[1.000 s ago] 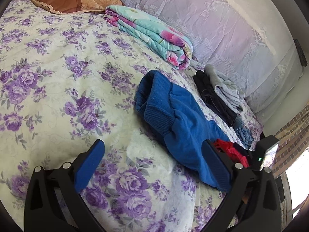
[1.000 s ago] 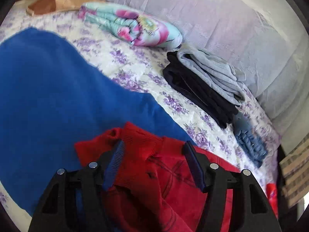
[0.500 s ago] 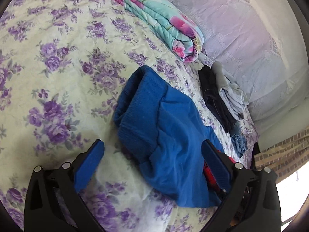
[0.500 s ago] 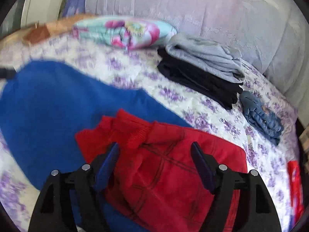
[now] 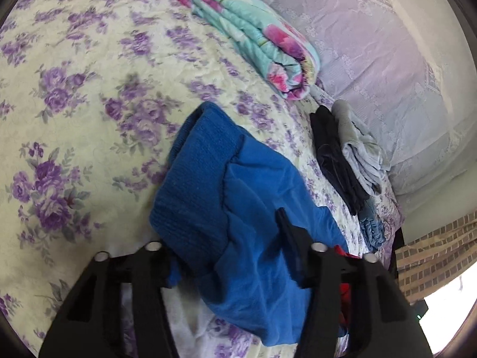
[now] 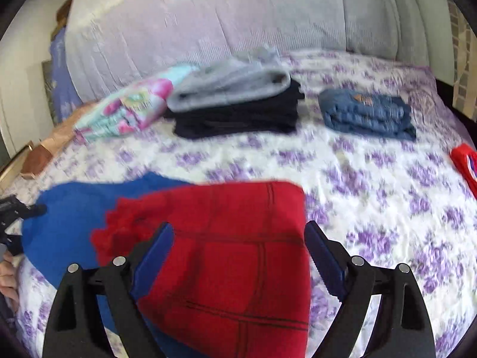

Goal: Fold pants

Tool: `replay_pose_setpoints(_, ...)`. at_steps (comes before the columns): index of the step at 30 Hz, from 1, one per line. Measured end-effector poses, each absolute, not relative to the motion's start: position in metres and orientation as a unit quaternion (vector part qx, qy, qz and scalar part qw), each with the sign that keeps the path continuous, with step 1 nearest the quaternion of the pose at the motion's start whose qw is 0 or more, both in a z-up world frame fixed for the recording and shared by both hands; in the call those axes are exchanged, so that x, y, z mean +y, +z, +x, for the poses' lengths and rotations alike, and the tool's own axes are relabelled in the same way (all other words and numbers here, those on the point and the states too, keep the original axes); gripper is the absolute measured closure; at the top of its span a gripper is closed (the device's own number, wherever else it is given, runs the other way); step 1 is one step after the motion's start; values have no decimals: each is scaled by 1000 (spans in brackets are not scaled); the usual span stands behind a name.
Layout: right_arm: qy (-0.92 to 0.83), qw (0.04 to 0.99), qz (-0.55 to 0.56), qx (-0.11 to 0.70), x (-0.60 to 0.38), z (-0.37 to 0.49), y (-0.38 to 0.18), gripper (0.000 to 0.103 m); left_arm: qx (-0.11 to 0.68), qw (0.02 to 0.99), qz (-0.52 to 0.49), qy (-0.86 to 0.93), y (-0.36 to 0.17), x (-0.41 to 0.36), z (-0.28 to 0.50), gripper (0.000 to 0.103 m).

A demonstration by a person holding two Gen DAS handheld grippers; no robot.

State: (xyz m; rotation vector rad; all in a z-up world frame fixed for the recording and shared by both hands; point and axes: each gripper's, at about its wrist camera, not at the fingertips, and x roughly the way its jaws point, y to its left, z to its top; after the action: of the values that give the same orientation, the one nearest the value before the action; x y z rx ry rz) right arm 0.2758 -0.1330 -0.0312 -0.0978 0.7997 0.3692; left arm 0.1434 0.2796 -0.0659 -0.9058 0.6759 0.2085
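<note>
The blue pants (image 5: 238, 208) lie crumpled on the floral bedspread (image 5: 74, 104), ribbed waistband toward the upper left. My left gripper (image 5: 226, 253) has a bunch of that blue cloth between its fingers, and its jaws are closing on it. In the right wrist view, red pants (image 6: 238, 253) with dark stitching lie on top of the blue pants (image 6: 68, 223). My right gripper (image 6: 238, 256) straddles the red cloth with its jaws opening, pads clear of the fabric. The left gripper (image 6: 15, 211) and a hand (image 6: 6, 277) show at that view's left edge.
A folded floral quilt (image 5: 256, 38) lies by the lilac headboard cover (image 5: 372, 59). Grey pants sit folded on dark ones (image 6: 235, 101), with folded jeans (image 6: 369, 113) to their right. A red item (image 6: 465, 164) sits at the right edge.
The left jaws have narrowed around the blue waistband as the gripper moved closer. The right jaws have spread off the red cloth, and that gripper has rolled and swung right.
</note>
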Motion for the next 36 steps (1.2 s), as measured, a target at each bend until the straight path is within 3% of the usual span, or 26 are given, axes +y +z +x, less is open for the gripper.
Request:
replay_pose_setpoints(3,172,886,-65,426,-126,286,-44,3,305,857,-404,100,-50,269,142,62)
replay_pose_setpoints(8,203,912,-8,357,-142,270,-24,4,292,885,-350,100,-19,248,143,62)
replay_pose_setpoints(12,199,874,-131,423,-102,273,-54,3,283,902,-309,105,1,229,147,62)
replay_pose_setpoints(14,199,879,-133,412,-101,271,-48,3,277,913,-280,104,13,214,151,62)
replay_pose_setpoints(19,227,901,8,370,-163,271,-16,4,260,946,-174,89,50,156,165,63)
replay_pose_setpoints(23,180,921,40,344,-218,276,-7,4,250,966,-37,62,64,74,187,66)
replay_pose_setpoints(24,161,924,54,343,-236,278,-12,4,249,967,-5,50,63,52,192,70)
replay_pose_setpoints(30,139,875,238,398,-307,302,-54,4,306,936,172,-38,-5,-82,219,70)
replay_pose_setpoints(32,144,880,249,377,-311,297,-50,4,332,921,196,-54,-34,-99,219,66)
replay_pose_setpoints(34,141,880,246,381,-310,299,-52,4,326,925,186,-65,-40,-98,207,44)
replay_pose_setpoints(35,139,880,243,384,-310,301,-53,4,320,929,172,-77,-35,-93,199,40)
replay_pose_setpoints(36,138,882,237,384,-308,300,-53,4,316,931,160,-85,-30,-88,195,31)
